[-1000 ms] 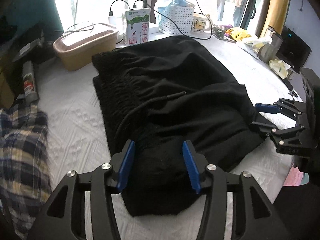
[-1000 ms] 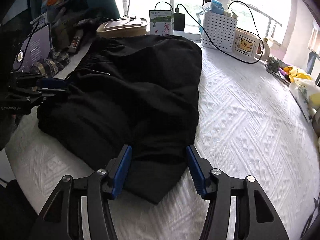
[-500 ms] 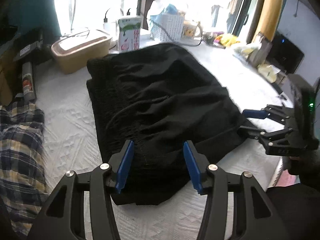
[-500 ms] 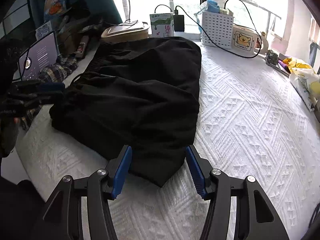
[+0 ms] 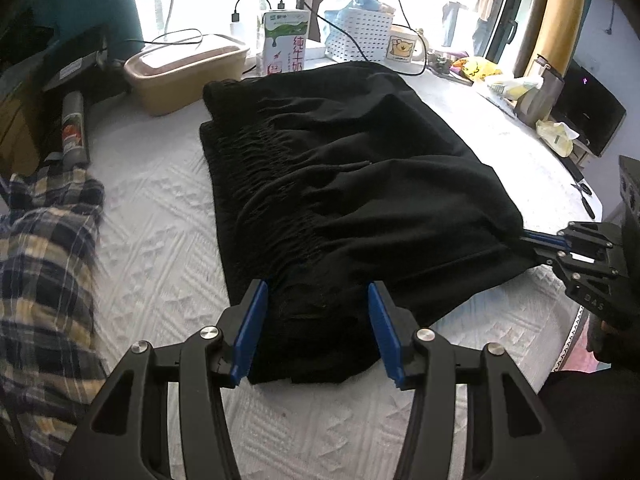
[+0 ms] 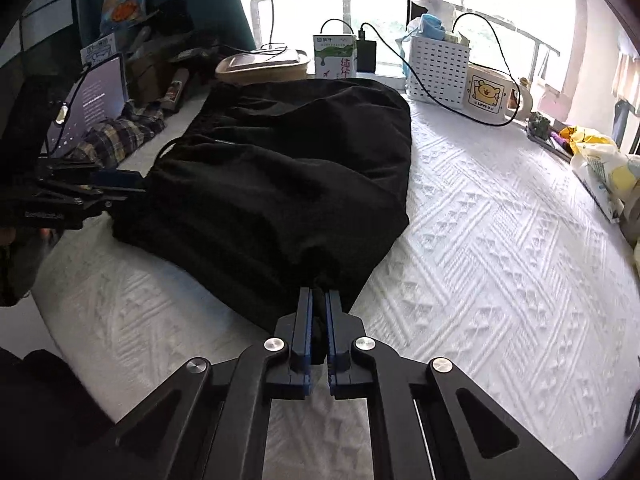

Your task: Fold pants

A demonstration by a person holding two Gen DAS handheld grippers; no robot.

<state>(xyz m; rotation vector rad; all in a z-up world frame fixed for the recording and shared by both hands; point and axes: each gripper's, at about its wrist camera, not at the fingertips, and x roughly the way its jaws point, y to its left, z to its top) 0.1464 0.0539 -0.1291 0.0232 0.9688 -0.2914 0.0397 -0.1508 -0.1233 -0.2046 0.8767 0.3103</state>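
White quilted bedding (image 5: pixel 152 216) covers the work surface, with a bright window behind it.

Nearest in the left wrist view, at six o'clock, the left gripper (image 5: pixel 316 328) stands about half open. Its blue pads straddle the near corner of the black pants (image 5: pixel 340 184) without pressing on the cloth. At three o'clock the right gripper (image 5: pixel 538 246) has just been closing, and in its own view its pads are pinched together on a bunched fold at the pants' near hem.

The pants lie across the middle of the bedding, already doubled into a rough rectangle, with the gathered waistband and a drawstring toward nine o'clock. A plaid garment (image 5: pixel 44 264) is heaped at eight o'clock. Farther off, from eleven to one o'clock along the sill, stand a tan lidded box (image 5: pixel 180 76), a milk carton (image 5: pixel 286 42), a white perforated basket (image 5: pixel 358 34) and a mug (image 5: pixel 402 46).

The cloth looks soft, limp and fairly light, so it will probably sag and drag between two grip points. The near corners are the best holds, taken through all layers. The left gripper probably needs to close on its corner before any lift.
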